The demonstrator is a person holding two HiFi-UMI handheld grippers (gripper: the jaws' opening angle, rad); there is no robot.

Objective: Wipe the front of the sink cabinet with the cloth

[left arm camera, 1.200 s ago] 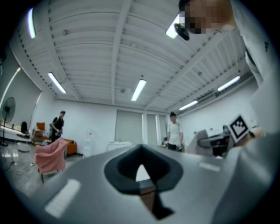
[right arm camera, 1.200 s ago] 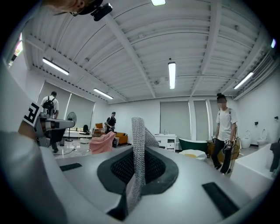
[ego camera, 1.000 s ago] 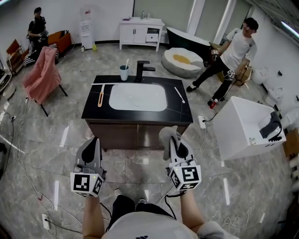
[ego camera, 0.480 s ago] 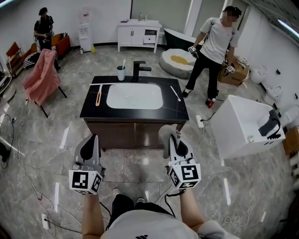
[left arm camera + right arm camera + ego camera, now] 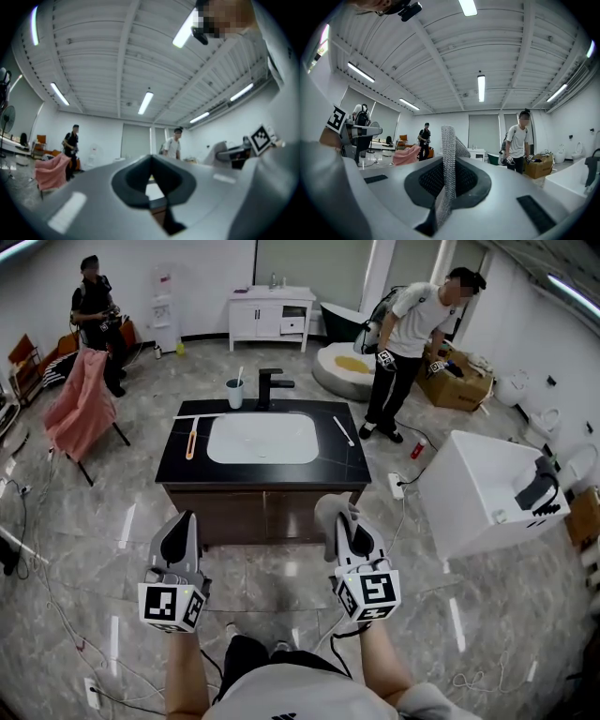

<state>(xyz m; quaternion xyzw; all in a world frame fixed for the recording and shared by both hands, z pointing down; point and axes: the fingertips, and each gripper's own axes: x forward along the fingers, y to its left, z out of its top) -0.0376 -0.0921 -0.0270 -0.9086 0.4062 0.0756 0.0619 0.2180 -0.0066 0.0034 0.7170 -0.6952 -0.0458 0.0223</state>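
The sink cabinet stands ahead of me in the head view, with a black top, a white basin and a brown front. My right gripper is held just short of that front, shut on a grey mesh cloth. In the right gripper view the cloth sticks up from between the jaws of the right gripper. My left gripper hovers level with it on the left, shut and holding nothing. In the left gripper view the left gripper has its jaws meeting at the tips.
A black faucet, a cup and an orange toothbrush are on the top. A white box stands to the right and a pink-draped chair to the left. One person stands behind the cabinet, another far left. Cables trail over the floor.
The person at the right has straightened up and walked left behind the cabinet. Both grippers have stayed nearly still in front of the cabinet, the right one still holding the cloth.
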